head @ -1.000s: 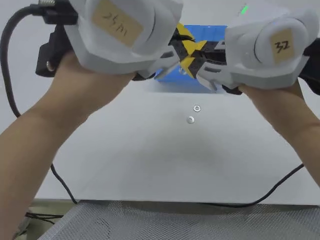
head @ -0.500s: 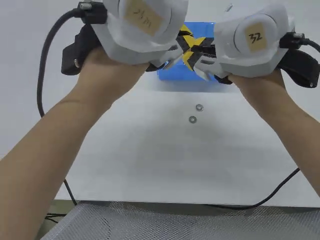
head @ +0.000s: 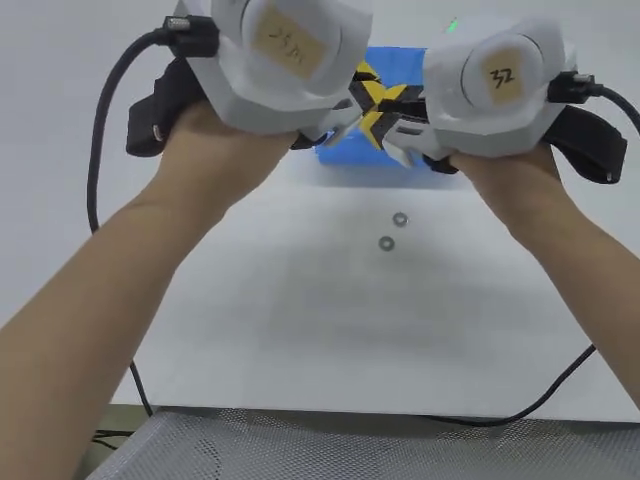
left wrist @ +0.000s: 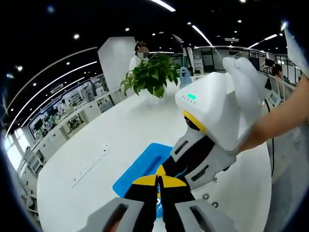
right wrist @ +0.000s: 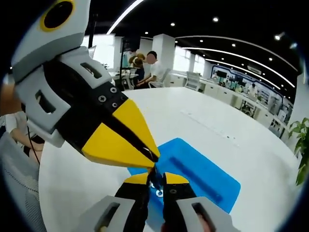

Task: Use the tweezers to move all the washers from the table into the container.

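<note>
Left gripper [left wrist: 158, 181]: hanging over the blue container [head: 352, 155], pressing its yellow-tipped jaws together down to a thin dark line; not showing clearly whether anything is being pinched.
Right gripper [right wrist: 155, 180]: hovering over the same container, meeting the other gripper tip to tip above its middle; holding its jaws a narrow slit apart, so gripping or merely nearing cannot be told.
Dark sliver [right wrist: 153, 169]: running from the left jaws' tips into the right jaws' slit, above the container; being too small to name.
Washers: lying flat on the white table [head: 300, 300], on the person's side of the container and clear of its edge; sitting near each other without touching, one [head: 400, 219] closer to the container than the other [head: 386, 243].
Hands: wrapping the white gripper bodies on either side of the container, left hand [head: 215, 140] and right hand [head: 500, 170].
</note>
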Tool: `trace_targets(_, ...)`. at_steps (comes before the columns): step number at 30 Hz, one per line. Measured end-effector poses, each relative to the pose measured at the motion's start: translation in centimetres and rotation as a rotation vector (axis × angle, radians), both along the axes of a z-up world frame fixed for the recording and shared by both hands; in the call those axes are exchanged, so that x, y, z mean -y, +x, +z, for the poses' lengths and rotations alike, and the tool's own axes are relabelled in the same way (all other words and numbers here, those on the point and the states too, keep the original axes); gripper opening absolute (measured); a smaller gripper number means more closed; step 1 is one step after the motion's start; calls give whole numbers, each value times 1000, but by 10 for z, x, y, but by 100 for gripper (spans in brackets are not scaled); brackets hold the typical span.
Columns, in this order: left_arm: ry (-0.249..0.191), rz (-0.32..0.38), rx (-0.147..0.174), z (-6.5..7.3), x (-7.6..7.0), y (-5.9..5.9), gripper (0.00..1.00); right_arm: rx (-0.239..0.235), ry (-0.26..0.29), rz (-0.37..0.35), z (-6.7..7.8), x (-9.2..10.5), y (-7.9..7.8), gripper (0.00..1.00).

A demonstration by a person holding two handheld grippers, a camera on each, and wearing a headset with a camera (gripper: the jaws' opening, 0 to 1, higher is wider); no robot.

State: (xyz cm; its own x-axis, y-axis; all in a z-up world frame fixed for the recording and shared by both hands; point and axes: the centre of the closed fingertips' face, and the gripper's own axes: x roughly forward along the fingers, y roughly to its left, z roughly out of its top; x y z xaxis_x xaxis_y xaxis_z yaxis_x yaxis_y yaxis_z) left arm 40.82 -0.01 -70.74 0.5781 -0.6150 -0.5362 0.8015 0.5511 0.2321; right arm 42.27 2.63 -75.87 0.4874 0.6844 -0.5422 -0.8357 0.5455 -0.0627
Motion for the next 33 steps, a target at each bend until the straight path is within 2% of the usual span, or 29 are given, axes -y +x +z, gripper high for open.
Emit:
trace_targets(4, -5, -14, 20, 17, 1, -11, 0, -12, 54, -25, 13, 4, -6, 8)
trace_targets(6, -4, -33, 35, 24, 3, -18, 0, 4, 61, -25, 21, 6, -13, 8)
trace_targets(9, -3, -57, 45, 35, 5, -30, 0, 53, 54, -13, 33, 10, -22, 9)
trace_targets(11, -8, -71, 47, 43, 7, -39, 0, 55, 62, -3, 39, 11, -31, 9)
trace_targets(13, -11, -96, 41, 43, 11, -46, 0, 47, 54, 15, 39, 12, -41, 10)
trace_targets(14, -3, -110, 36, 45, 13, -54, 0, 51, 44, 21, 39, 13, -45, 11)
trace_targets(18, 35, -150, 28, 38, 18, -75, 0, 49, 22, 45, 34, 14, -64, 10)
trace_targets(22, 37, -169, -10, 26, 21, -87, 0, -14, 31, 41, 19, 15, -83, 9)
trace_targets(25, 42, -174, -35, 18, 21, -93, 0, -45, 34, 31, 10, 16, -92, 8)
trace_targets(26, 29, -173, -57, 16, 22, -96, 0, -56, 32, 30, 7, 17, -95, 8)
trace_targets(29, 18, -169, -85, 9, 23, -99, 0, -80, 15, 36, -1, 19, -99, 8)
trace_targets(33, 15, -168, -105, -1, 26, -101, 0, -104, -2, 39, -12, 21, -101, 8)
